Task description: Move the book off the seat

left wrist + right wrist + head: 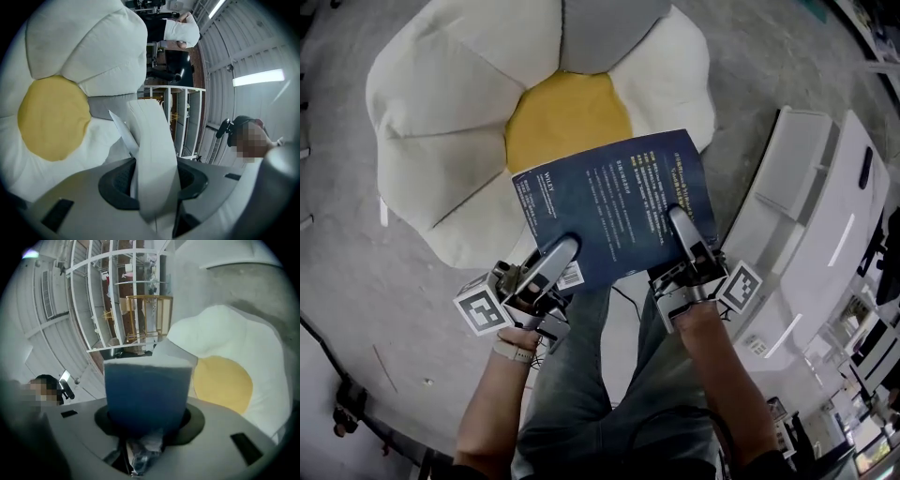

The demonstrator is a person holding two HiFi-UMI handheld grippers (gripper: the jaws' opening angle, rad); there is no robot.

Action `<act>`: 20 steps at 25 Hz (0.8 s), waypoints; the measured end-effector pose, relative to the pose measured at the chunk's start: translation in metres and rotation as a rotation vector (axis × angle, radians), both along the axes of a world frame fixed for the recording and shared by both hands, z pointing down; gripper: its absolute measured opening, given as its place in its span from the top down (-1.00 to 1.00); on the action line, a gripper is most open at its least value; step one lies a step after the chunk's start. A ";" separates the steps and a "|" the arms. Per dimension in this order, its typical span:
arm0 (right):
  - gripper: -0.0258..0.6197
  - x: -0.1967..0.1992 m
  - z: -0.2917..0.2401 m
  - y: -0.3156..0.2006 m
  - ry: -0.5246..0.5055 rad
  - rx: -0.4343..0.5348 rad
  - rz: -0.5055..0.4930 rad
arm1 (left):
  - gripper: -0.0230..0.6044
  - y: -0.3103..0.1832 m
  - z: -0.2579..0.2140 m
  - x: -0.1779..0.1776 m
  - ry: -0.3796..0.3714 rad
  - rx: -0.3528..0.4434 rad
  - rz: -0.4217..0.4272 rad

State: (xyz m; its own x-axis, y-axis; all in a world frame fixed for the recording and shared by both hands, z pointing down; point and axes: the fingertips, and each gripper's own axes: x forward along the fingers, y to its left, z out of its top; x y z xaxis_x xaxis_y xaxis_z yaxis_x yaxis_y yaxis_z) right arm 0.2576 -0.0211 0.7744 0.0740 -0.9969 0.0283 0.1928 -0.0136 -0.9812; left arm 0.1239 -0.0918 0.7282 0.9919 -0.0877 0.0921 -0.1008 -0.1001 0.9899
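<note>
The left gripper and right gripper each clamp the near edge of the blue book, which extends ahead of the fingers over the flower-shaped seat. Step in hand: the carry-off. The next move likely calls for drawing the book clear. The cover reads "WILEY"; a barcode label sits beside the left fingers.
</note>
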 end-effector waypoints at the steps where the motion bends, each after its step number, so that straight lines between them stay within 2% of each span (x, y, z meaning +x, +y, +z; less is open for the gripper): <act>1: 0.36 -0.001 0.000 -0.003 -0.005 0.005 -0.022 | 0.39 0.001 0.001 -0.003 -0.006 -0.003 -0.025; 3: 0.36 -0.003 0.001 -0.005 -0.014 0.010 -0.060 | 0.38 0.005 0.005 -0.009 -0.016 -0.016 -0.063; 5: 0.36 -0.001 0.001 -0.006 -0.020 0.011 -0.061 | 0.38 0.005 0.009 -0.011 -0.022 -0.026 -0.066; 20: 0.37 0.000 -0.009 0.005 0.005 0.024 0.044 | 0.38 0.001 0.002 -0.001 0.012 -0.030 0.053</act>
State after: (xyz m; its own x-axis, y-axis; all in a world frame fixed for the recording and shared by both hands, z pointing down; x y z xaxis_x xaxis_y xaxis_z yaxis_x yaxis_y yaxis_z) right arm 0.2578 -0.0163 0.7653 0.1181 -0.9930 0.0036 0.1879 0.0188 -0.9820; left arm 0.1232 -0.0908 0.7298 0.9961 -0.0326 0.0823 -0.0846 -0.0749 0.9936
